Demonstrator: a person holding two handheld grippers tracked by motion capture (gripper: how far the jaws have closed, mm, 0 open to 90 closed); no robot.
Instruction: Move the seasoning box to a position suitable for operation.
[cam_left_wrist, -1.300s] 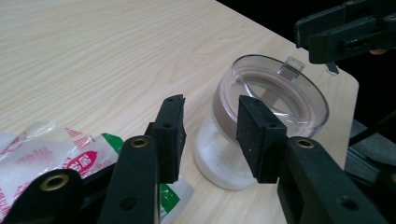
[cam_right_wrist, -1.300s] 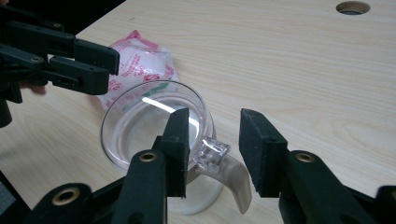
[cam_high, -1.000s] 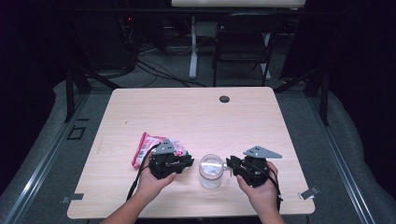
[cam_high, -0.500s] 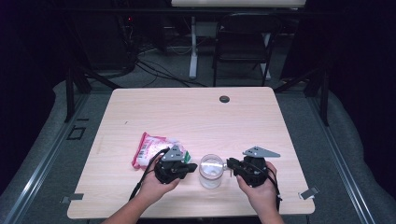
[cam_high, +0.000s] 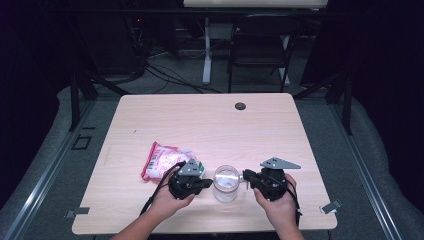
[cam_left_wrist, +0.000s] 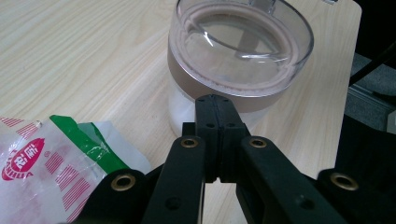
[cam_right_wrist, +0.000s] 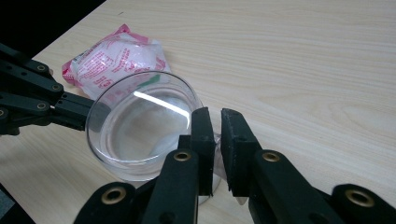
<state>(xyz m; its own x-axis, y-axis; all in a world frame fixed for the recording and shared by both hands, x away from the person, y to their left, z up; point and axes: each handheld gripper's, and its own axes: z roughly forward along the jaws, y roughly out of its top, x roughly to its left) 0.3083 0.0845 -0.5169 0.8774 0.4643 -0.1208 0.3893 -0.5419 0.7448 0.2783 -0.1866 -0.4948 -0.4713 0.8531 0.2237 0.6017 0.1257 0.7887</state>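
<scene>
I work in what looks like a lab or recording studio: my pale wooden table (cam_high: 200, 125) stands on grey carpet (cam_high: 380, 165), ringed by black metal framing (cam_high: 80, 95). Behind it, dark walls, a tangle of cables (cam_high: 165, 70) on the floor, a black folding chair (cam_high: 260, 50) and a white desk leg (cam_high: 206, 50).

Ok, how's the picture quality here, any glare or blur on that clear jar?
High view: dim surroundings, the table evenly lit, the jar small and soft. Left gripper view: jar lid sharp with thin curved highlights, the left gripper slightly blurred up close. Right gripper view: a bright glare streak across the lid; the snack bag looks a little soft.
</scene>
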